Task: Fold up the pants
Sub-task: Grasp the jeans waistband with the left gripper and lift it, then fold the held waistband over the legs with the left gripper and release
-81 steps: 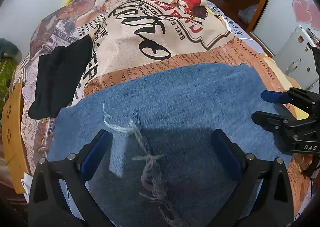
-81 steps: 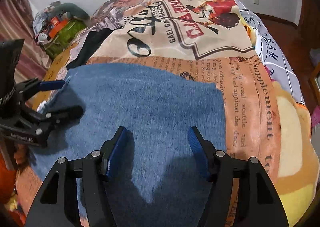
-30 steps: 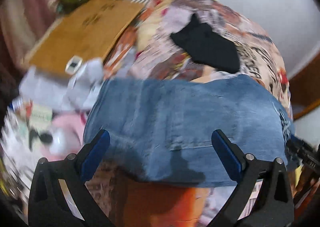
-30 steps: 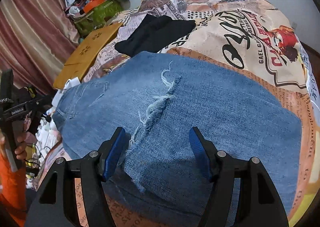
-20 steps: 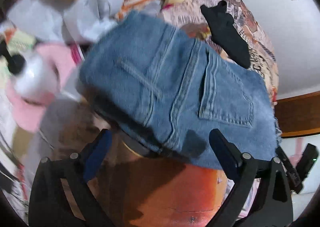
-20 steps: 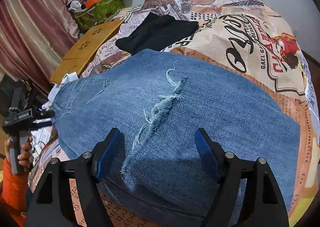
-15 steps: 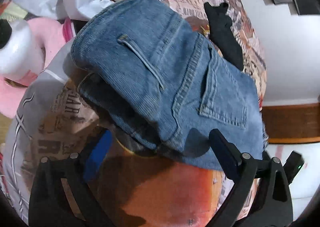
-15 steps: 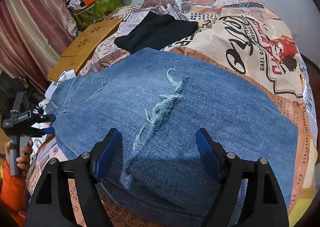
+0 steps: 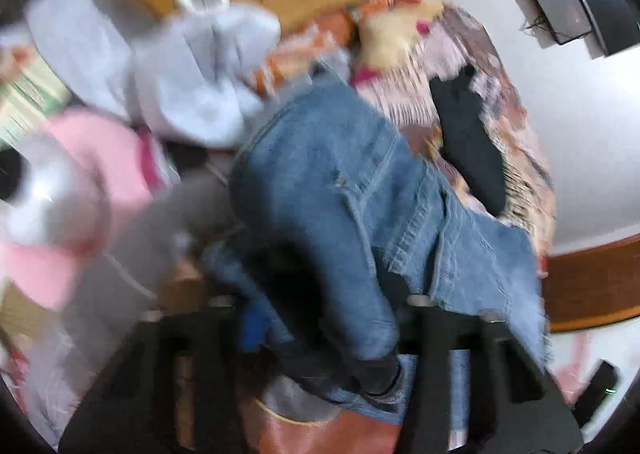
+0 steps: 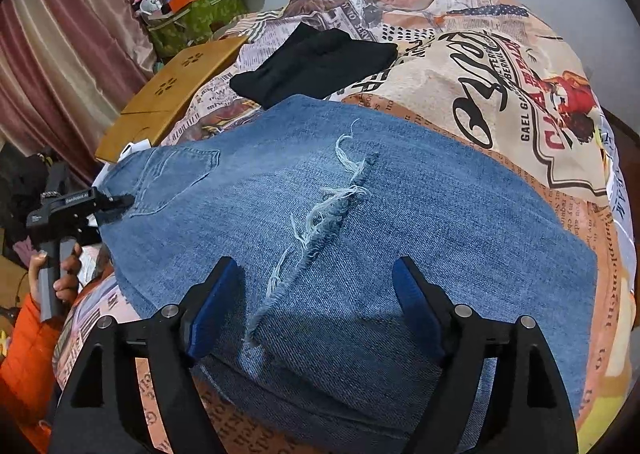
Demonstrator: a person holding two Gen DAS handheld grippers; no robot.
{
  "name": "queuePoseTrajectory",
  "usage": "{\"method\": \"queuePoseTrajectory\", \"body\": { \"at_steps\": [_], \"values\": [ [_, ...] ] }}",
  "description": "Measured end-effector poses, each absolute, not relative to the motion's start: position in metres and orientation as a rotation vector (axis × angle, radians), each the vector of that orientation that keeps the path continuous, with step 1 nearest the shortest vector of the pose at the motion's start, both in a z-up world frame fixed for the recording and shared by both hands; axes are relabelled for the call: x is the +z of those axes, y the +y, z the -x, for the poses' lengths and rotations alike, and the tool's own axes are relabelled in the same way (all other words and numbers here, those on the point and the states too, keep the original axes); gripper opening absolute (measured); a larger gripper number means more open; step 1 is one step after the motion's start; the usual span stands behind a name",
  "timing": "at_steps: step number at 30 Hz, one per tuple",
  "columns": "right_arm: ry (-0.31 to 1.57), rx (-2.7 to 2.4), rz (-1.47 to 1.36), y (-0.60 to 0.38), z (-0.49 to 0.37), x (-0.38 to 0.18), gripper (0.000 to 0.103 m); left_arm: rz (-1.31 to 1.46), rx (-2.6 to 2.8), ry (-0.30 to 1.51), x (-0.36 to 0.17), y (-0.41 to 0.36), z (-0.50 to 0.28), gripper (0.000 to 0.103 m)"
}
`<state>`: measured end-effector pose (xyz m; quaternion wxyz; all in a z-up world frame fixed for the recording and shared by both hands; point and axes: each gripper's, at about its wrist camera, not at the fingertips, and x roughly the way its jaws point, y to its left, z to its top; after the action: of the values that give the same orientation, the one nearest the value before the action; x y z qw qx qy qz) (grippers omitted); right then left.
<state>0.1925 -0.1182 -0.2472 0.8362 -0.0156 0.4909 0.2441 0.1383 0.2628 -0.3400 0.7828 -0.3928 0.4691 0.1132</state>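
I'm angling the left gripper (image 9: 332, 318) steeply down at the waistband end of the blue jeans (image 10: 360, 222), at the bed's edge. Its fingers (image 9: 252, 324) are closing w/ a bunched denim fold between them; the left view is too blurred to tell if the pads are pressing yet. In the right view, the hand (image 10: 60, 270) in an orange sleeve (image 10: 24, 346) is gripping the handle upright, tip at the back pocket.

I'm holding the right gripper (image 10: 316, 306) tilted down over the frayed hem end, fingers (image 10: 212, 310) spread wide, nothing between the pads, denim lying below them.

Jeans are lying folded flat across the newspaper-print bedspread (image 10: 460, 66). Readable print: "GAEL" beside red block letters and "supplement" along the orange band. A black garment (image 10: 316, 62) is lying beyond the jeans, apart from them.
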Motion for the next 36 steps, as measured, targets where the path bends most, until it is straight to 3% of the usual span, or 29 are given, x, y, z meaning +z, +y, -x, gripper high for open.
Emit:
{"method": "queuePoseTrajectory", "body": {
  "at_steps": [4,14,25,36],
  "values": [
    [1.049,0.533,-0.034,-0.123,-0.189,-0.239,0.077,0.734,0.303,0.987,-0.315,0.255,-0.147,0.033],
    [0.941,0.456,-0.106,-0.177,-0.175,-0.209,0.076,0.347,0.374,0.774,-0.195,0.215,-0.167,0.03],
    [1.003,0.31,-0.241,-0.263,-0.163,-0.242,0.076,0.001,0.245,0.509,-0.072,0.076,-0.213,0.028],
    [0.993,0.374,-0.327,-0.276,-0.154,-0.259,0.076,-0.091,-0.084,0.464,-0.024,-0.07,-0.24,0.027]
  ]
}}
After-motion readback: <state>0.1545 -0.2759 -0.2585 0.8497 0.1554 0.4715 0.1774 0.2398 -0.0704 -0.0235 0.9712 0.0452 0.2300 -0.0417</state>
